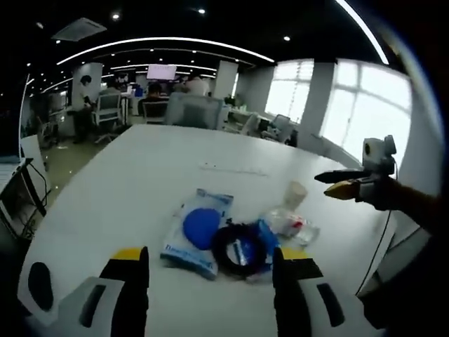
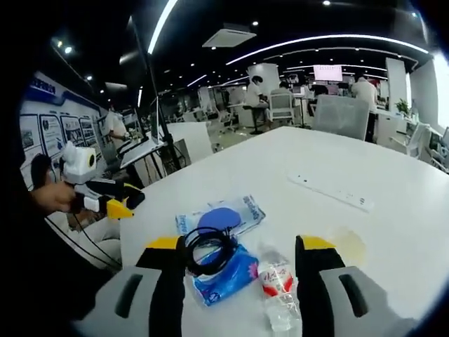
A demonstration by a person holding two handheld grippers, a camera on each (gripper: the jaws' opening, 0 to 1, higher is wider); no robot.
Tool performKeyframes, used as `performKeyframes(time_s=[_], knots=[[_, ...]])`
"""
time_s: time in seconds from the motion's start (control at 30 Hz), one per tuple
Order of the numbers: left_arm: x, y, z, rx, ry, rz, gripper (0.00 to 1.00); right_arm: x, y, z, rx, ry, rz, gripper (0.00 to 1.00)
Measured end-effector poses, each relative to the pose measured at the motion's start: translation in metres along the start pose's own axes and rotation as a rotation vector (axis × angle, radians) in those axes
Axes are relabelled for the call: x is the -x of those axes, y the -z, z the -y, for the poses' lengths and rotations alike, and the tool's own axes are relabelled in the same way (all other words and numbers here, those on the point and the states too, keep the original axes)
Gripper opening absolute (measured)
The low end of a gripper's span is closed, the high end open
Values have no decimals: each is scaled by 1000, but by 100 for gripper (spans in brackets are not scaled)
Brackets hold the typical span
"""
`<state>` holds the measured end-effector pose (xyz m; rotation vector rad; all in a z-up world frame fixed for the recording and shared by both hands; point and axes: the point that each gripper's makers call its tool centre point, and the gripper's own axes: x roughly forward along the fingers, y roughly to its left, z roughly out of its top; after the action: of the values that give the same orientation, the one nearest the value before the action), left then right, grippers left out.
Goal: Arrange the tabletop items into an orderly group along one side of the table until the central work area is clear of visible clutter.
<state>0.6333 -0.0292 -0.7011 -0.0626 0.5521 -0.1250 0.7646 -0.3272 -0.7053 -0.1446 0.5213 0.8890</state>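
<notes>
While nothing is gripped yet, left gripper (image 1: 210, 281) and right gripper (image 2: 242, 281) both hold jaws apart, empty | clutter lower centre of both views: blue-disc packet (image 1: 196, 232), black cable coil (image 1: 235, 246), plastic bottle (image 2: 277, 281), on white table (image 1: 140, 182) | step: approach, first pick | next: likely close on the bottle, carry it to one edge.

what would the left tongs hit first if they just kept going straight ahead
Most likely the black cable coil lying on a blue packet, straight ahead between the open left tongs. The flat pouch with the blue disc sits just beside that line. Depth is hard to judge through the fisheye.
</notes>
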Motion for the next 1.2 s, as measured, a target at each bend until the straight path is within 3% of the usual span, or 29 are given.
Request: performKeyframes(time_s=[0.57,0.7,0.9,0.97,1.03,1.1,1.13,1.17,1.2], knots=[[14,10,-6,37,-64,-12,45,-12,-4,-11,16,-49,-5,47],[13,28,-11,81,-101,-56,45,-33,-5,-29,46,-132,-48,45],[7,44,-10,129,-147,-94,41,-56,-18,-42,67,-210,-40,43],[5,43,-8,146,-161,-77,39,-61,-26,-47,46,-243,-19,42],[2,43,-7,184,-185,-49,37,-77,-35,-59,87,-288,-21,40],[3,45,-12,191,-240,-49,35,-89,-40,-65,99,-317,-21,40],[4,40,-15,183,-259,-8,33,-102,-45,-70,101,-332,-20,39],[4,41,-18,254,-275,24,32,-108,-47,-75,116,-344,-23,39],[2,47,-19,259,-279,11,32,-118,-51,-77,135,-362,-22,38]])
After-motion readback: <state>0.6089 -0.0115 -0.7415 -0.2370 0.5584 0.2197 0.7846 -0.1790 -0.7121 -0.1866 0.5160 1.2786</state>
